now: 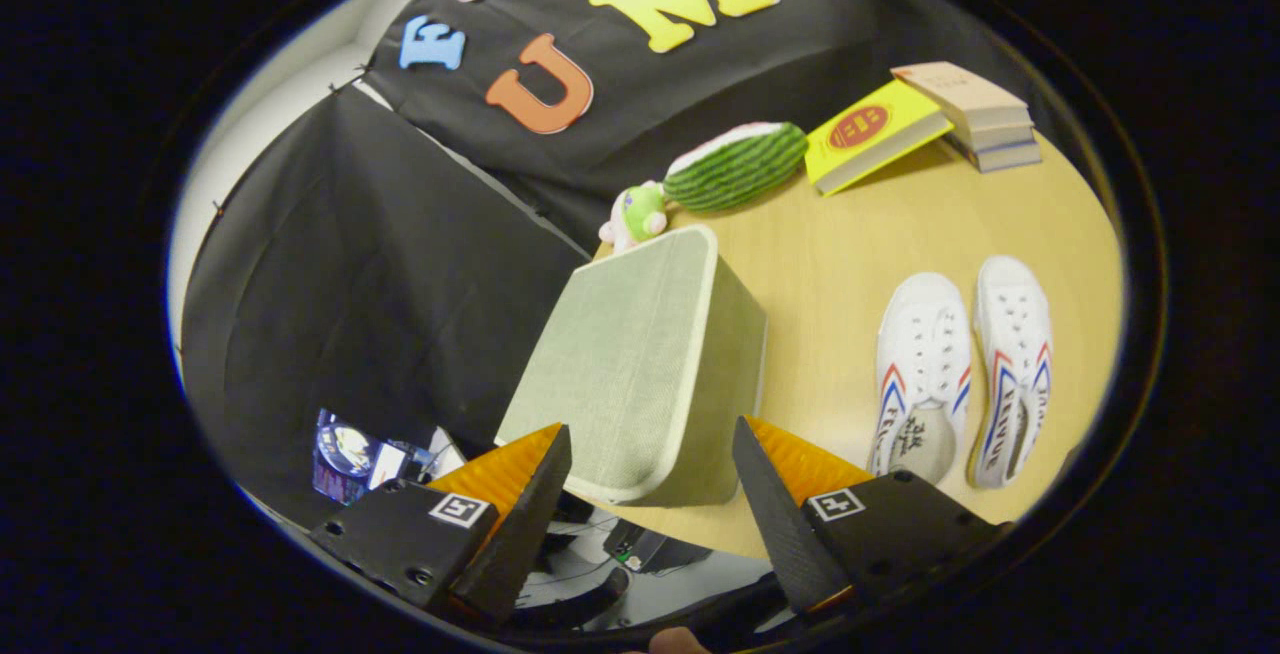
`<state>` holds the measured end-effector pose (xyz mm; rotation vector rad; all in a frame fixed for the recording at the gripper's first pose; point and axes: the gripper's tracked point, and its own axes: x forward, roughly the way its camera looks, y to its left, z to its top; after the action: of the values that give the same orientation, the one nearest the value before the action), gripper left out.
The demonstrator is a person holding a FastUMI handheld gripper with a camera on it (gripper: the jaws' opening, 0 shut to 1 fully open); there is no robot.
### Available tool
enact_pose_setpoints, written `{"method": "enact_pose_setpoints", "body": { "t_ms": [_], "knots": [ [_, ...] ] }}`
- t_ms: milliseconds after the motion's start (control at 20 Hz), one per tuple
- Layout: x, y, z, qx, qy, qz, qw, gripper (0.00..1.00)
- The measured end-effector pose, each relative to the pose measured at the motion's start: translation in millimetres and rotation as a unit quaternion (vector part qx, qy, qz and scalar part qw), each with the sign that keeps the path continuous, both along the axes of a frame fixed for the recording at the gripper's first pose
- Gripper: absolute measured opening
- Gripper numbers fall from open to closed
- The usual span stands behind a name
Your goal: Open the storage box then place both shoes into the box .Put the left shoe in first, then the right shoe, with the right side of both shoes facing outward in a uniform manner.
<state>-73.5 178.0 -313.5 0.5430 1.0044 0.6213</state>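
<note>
The storage box [645, 364], a pale green fabric cube with a lighter trim, sits on the wooden table [830, 264] just ahead of the claw [650, 454], with its near corner reaching into the gap between the 2 fingers. Its lid is down flat, so the box is closed. It stands at the table's near edge, on the side toward the black cloth wall.

The claw is released: its fingers are spread wide apart, 1 on each side of the box's near corner, and neither presses on anything.

Beyond the right finger, well apart from the box, the 2 white shoes [960, 374] lie side by side on the tabletop, nearly touching each other. Both have red and blue stripes on their sides, and their toes point away from the claw.

Farther off, past the box, a small green and pink plush toy [635, 214] sits just behind the box's far corner, with a watermelon-striped plush [737, 166] beside it. Further right a yellow book [872, 134] lies tilted, leaning against a short stack of pale books [975, 114] at the far side of the table.

Below the left finger, off the table, some colourful packaging [350, 454] lies low down near the cloth wall.
</note>
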Motion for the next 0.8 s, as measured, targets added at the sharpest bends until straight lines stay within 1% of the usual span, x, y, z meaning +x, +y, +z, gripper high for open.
{"method": "enact_pose_setpoints", "body": {
  "t_ms": [100, 200, 300, 400, 500, 550, 650, 800],
  "knots": [
    [-0.9, 6.4, -14.1, 0.023, 0.038, -0.008, 0.999, 0.99],
    [2.0, 12.7, -18.7, 0.039, 0.059, -0.011, 0.997, 0.94],
    [5.2, 18.1, -20.0, 0.060, 0.077, -0.010, 0.995, 0.82],
    [6.1, 26.3, -18.8, 0.080, 0.090, -0.014, 0.993, 0.62],
    [8.8, 23.5, -21.2, 0.073, 0.097, -0.028, 0.992, 0.41],
    [7.3, 22.8, -17.0, 0.080, 0.103, -0.030, 0.991, 0.21],
    [7.7, 22.9, -9.7, 0.092, 0.115, -0.035, 0.988, 0.07],
    [10.3, 25.9, 7.7, 0.095, 0.110, -0.026, 0.989, 0.06]
  ]
}}
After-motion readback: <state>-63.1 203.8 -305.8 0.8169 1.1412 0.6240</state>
